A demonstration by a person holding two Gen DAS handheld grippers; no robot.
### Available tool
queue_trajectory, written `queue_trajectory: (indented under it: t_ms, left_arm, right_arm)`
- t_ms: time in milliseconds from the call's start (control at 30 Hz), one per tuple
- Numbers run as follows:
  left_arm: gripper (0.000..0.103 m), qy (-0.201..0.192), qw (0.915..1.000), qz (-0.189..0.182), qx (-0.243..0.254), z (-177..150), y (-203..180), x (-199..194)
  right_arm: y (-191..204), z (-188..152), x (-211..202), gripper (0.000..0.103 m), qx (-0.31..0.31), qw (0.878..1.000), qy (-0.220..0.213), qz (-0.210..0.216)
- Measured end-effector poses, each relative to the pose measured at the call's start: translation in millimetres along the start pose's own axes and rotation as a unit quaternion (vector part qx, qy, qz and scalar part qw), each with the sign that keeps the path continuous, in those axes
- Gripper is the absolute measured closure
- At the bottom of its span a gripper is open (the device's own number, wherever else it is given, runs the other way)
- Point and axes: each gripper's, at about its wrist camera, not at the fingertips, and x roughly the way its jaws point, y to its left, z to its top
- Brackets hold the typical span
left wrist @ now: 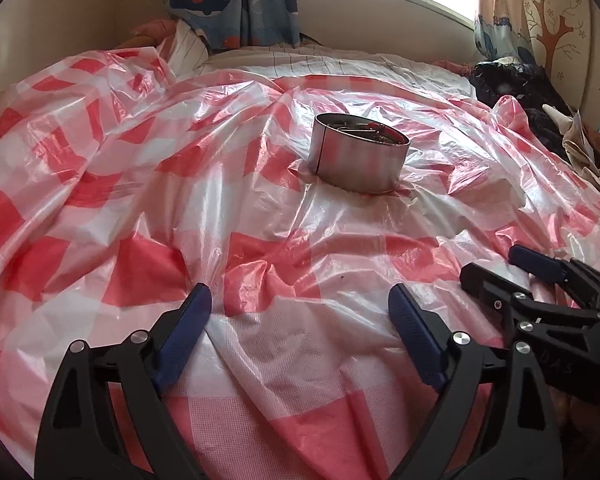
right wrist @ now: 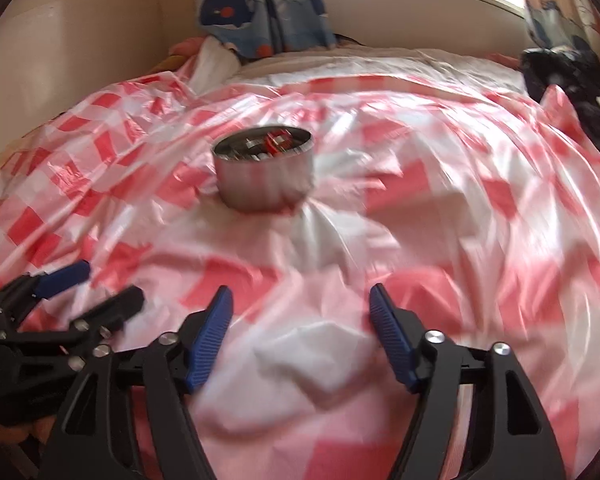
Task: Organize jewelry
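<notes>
The left gripper has its jaws spread wide with nothing between them, low over the red-and-white checked plastic sheet. The right gripper is likewise parted and empty — its view is smeared by blur. Farther out stands the round metal tin, its jewelry a tangle, hard to make out.

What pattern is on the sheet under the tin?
Red and white checks on the sheet, sharpest in the left wrist view.
</notes>
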Motion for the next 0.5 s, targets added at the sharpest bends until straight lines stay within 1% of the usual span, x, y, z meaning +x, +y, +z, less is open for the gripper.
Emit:
queue_trajectory:
  t_ms: [67, 133, 200, 233, 267, 333, 400, 467, 500]
  left_arm:
    - [0.016, -0.008, 0.9999, 0.011, 0.008, 1, -4, -5]
    - [0.013, -0.02, 0.9997, 0.01, 0.01, 6, -4, -10]
    - [0.011, -0.031, 0.9993, 0.023, 0.003, 11, -2, -12]
    - [0.008, -0.037, 0.999, 0.025, -0.004, 14, 1, -13]
    - [0.008, -0.038, 0.999, 0.023, -0.008, 15, 3, -12]
    - [0.008, -0.021, 0.9996, 0.018, -0.011, 14, 6, -3]
    - [0.008, 0.004, 0.9998, 0.019, -0.001, 12, 3, 8]
    - [0.008, 0.012, 0.9995, 0.029, 0.005, 12, 0, 11]
    - [0.008, 0.013, 0.9996, 0.026, 0.002, 12, 1, 11]
  right_arm:
    - [2, -8, -1, 0.031, -0.003, 1.0, -0.006, -0.01]
    - [6, -12, -3, 0.03, -0.007, 1.0, -0.016, -0.026]
    - [4, -17, -8, 0.029, 0.0, 0.999, -0.026, -0.03]
    - [3, -19, -9, 0.027, 0.002, 0.999, -0.029, -0.032]
    - [3, -21, -10, 0.025, 0.002, 0.999, -0.03, -0.033]
    - [3, -22, -10, 0.021, 0.0, 0.999, -0.03, -0.037]
    - [3, -21, -8, 0.018, 0.0, 0.999, -0.029, -0.039]
    - [3, -22, -7, 0.015, 0.0, 0.999, -0.027, -0.039]
    - [3, -22, -6, 0.014, 0.001, 0.999, -0.026, -0.04]
